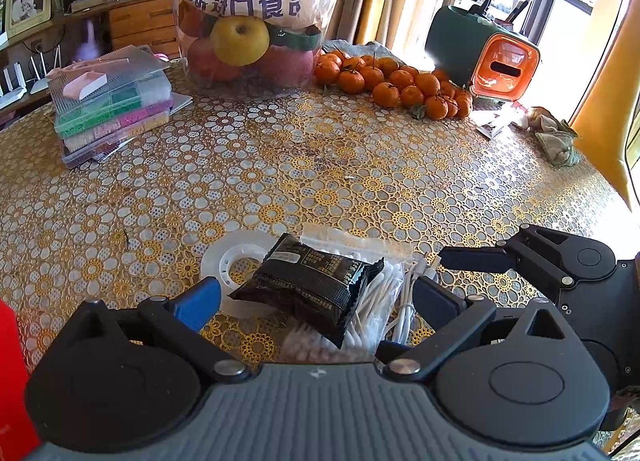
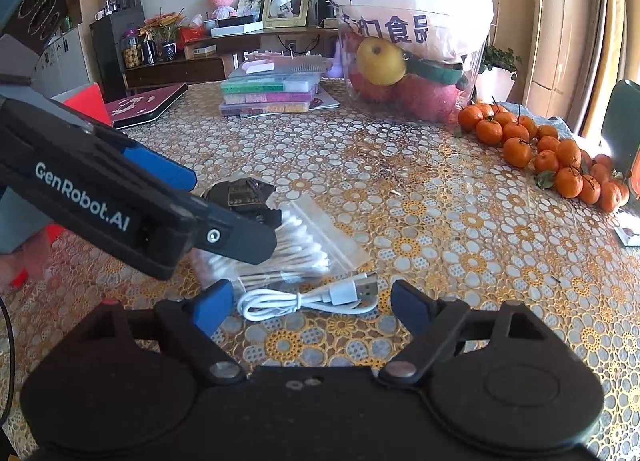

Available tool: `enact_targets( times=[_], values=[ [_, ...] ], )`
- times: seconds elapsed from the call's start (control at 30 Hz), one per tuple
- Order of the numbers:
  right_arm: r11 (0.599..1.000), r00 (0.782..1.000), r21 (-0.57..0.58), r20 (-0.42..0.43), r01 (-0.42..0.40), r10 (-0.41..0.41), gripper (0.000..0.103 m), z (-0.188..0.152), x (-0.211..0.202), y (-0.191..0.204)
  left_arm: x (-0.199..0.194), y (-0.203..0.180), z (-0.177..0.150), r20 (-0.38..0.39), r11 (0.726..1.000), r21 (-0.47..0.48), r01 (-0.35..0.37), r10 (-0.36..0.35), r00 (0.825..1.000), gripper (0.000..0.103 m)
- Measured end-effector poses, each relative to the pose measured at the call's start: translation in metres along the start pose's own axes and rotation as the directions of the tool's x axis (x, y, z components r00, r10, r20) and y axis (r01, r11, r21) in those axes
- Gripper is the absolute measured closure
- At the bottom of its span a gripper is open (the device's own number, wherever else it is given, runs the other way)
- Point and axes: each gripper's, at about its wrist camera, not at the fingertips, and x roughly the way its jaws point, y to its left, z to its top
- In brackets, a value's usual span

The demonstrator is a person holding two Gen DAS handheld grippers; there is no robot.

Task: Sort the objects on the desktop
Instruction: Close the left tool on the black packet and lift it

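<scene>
A black snack packet [image 1: 308, 285] lies partly on a white plastic disc [image 1: 224, 261] and partly on a zip bag of cotton swabs [image 1: 376, 297]. My left gripper [image 1: 318, 301] is open just above the table, its blue fingers on either side of the packet without touching it. A coiled white USB cable [image 2: 308, 299] lies to the right of the swab bag [image 2: 296, 245]. My right gripper [image 2: 312, 307] is open, with the cable between its fingers. In the right wrist view the left gripper [image 2: 226, 213] covers part of the packet [image 2: 240, 195].
At the back of the table stands a clear tub of fruit [image 1: 248, 49] under a white bag. A pile of mandarins [image 1: 400, 85] and a green and orange box [image 1: 484, 53] are at the back right, stacked bead boxes [image 1: 112, 109] at the back left, a red object [image 1: 10, 373] at near left.
</scene>
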Motion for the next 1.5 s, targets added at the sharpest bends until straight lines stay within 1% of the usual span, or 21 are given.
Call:
enact_targets(
  times=[0.27, 0.4, 0.47, 0.57, 0.63, 0.7, 0.77, 0.8, 0.9, 1.17, 1.5],
  values=[
    [1.000, 1.000, 0.005, 0.009, -0.010, 0.010, 0.018, -0.001, 0.001, -0.003, 0.005, 0.004, 0.001, 0.016, 1.000, -0.013, 0.015, -0.015, 1.000, 0.002],
    [1.000, 1.000, 0.005, 0.013, -0.009, 0.009, 0.019, -0.001, 0.000, -0.003, 0.005, 0.003, 0.000, 0.023, 1.000, -0.009, 0.029, -0.029, 0.999, 0.005],
    [1.000, 1.000, 0.009, 0.017, -0.015, 0.015, 0.023, -0.001, -0.001, -0.003, 0.005, 0.003, 0.000, 0.029, 1.000, -0.007, 0.030, -0.030, 0.999, 0.008],
    [1.000, 1.000, 0.009, 0.019, -0.014, 0.014, 0.025, -0.001, -0.001, -0.003, 0.005, 0.002, 0.000, 0.032, 1.000, -0.004, 0.029, -0.029, 0.999, 0.014],
    [1.000, 1.000, 0.010, 0.019, -0.013, 0.013, 0.025, -0.002, -0.001, -0.003, 0.005, 0.002, 0.000, 0.033, 0.999, -0.005, 0.033, -0.033, 0.999, 0.023],
    [1.000, 1.000, 0.009, 0.021, -0.009, 0.009, 0.026, -0.001, -0.001, -0.001, 0.004, 0.002, 0.000, 0.037, 1.000, -0.005, 0.027, -0.027, 0.999, 0.030],
    [1.000, 1.000, 0.008, 0.022, -0.004, 0.004, 0.026, -0.002, -0.002, -0.001, 0.004, 0.003, 0.000, 0.038, 1.000, -0.012, 0.028, -0.027, 0.999, 0.033],
    [1.000, 1.000, 0.009, 0.023, -0.003, 0.003, 0.026, -0.002, -0.002, -0.001, 0.004, 0.003, 0.000, 0.038, 1.000, -0.012, 0.025, -0.025, 0.999, 0.037],
    [1.000, 1.000, 0.010, 0.027, 0.000, 0.000, 0.027, -0.002, -0.004, 0.000, 0.003, 0.001, 0.001, 0.044, 1.000, 0.000, 0.023, -0.023, 0.999, 0.042],
    [1.000, 0.999, 0.009, 0.036, 0.012, -0.012, 0.027, -0.004, -0.011, 0.001, -0.002, -0.002, 0.002, 0.053, 0.999, -0.010, 0.037, -0.036, 0.998, 0.046],
    [0.999, 0.998, 0.026, 0.051, 0.024, -0.026, 0.028, -0.005, -0.030, 0.003, -0.018, -0.007, 0.001, 0.064, 0.999, -0.024, 0.049, -0.047, 0.997, 0.046]
  ],
)
